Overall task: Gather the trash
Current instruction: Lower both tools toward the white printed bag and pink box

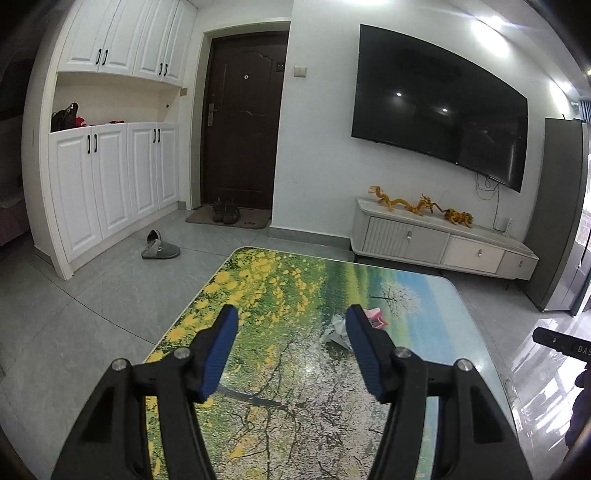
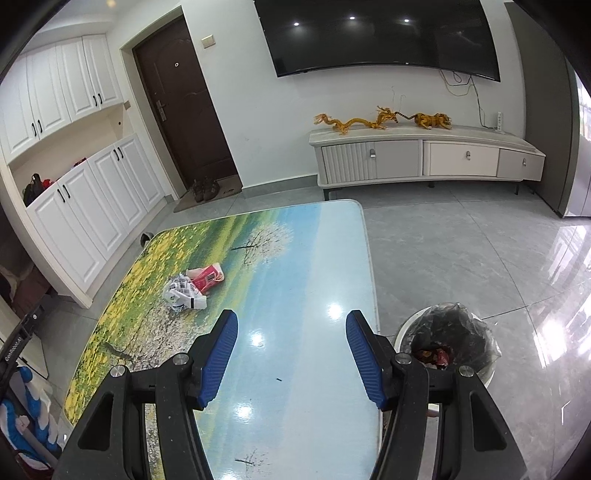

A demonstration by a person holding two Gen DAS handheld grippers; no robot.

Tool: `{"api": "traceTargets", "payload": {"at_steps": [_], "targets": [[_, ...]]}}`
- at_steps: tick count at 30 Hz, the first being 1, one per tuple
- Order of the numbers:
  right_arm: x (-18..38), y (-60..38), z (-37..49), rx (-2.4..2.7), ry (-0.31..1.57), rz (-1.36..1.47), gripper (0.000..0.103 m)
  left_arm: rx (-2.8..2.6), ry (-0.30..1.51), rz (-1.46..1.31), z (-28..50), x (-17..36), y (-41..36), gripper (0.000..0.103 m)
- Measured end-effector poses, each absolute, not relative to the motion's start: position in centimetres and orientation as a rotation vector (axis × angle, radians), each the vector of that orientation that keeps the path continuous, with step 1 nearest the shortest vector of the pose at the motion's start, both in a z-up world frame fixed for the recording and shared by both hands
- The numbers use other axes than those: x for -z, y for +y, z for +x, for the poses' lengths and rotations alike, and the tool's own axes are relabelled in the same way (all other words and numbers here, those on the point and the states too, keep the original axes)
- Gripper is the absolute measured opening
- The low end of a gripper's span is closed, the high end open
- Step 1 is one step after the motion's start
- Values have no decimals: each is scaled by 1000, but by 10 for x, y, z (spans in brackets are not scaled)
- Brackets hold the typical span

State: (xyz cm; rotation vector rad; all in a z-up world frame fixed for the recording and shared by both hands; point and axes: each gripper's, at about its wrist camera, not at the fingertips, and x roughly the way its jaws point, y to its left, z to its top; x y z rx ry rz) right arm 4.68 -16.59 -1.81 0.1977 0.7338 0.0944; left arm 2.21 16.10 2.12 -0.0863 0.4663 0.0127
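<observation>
Left gripper [image 1: 291, 321] and right gripper [image 2: 291, 326] both gape empty, angled downward.

White wrapper [image 1: 335, 328] partly hidden behind right finger of left tool [image 1: 291, 317] in left wrist view; pink wrapper [image 1: 377, 317] likewise cut by same finger. Print on both too small to read. Near end of desk [image 1: 258, 280] cut off by bottom edge, covered by tool bodies. Bin [image 2: 448, 343] half hidden behind right tool [image 2: 291, 325]; contents dark, unclear. Slipper [image 2: 147, 238] mostly hidden behind desk corner in right wrist view. Television [image 2: 376, 33] cropped at top edge.
</observation>
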Motion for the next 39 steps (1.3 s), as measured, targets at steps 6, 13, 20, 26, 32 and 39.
{"api": "traceTargets", "payload": {"at_steps": [6,13,20,26,32,39], "targets": [[26,-150,56,-123,761,182,59,-56,464,-89,13,-20,173,59],[38,-137,67,-151,789,170,60,-118,500,-116,15,-11,191,59],[52,-130,81,-172,819,170,60,-135,552,-114,29,5,192,59],[64,-128,92,-186,841,170,60,-129,599,-99,47,18,183,59],[77,-130,108,-204,872,185,61,-117,640,-73,68,30,170,59],[88,-129,132,-240,890,192,61,-96,693,-42,95,44,153,59]]}}
